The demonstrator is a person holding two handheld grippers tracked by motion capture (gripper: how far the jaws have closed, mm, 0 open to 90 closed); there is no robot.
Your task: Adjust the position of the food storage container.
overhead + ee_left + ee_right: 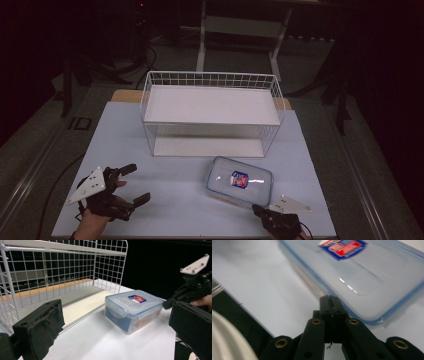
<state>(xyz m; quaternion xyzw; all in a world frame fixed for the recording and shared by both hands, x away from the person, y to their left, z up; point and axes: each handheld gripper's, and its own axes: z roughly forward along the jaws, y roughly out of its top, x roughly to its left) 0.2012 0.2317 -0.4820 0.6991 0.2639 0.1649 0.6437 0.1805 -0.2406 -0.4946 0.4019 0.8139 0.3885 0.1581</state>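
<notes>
Left gripper (134, 184) jaws spread, right gripper (332, 302) jaws pressed together beside container (239, 180)

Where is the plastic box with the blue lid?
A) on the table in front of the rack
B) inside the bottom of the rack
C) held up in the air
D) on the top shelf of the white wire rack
A: the plastic box sits flat on the table, just in front of the white wire rack.

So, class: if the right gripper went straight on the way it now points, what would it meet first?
The right gripper, fingers shut, would probably meet the near rim of the plastic container, which lies just ahead.
</notes>
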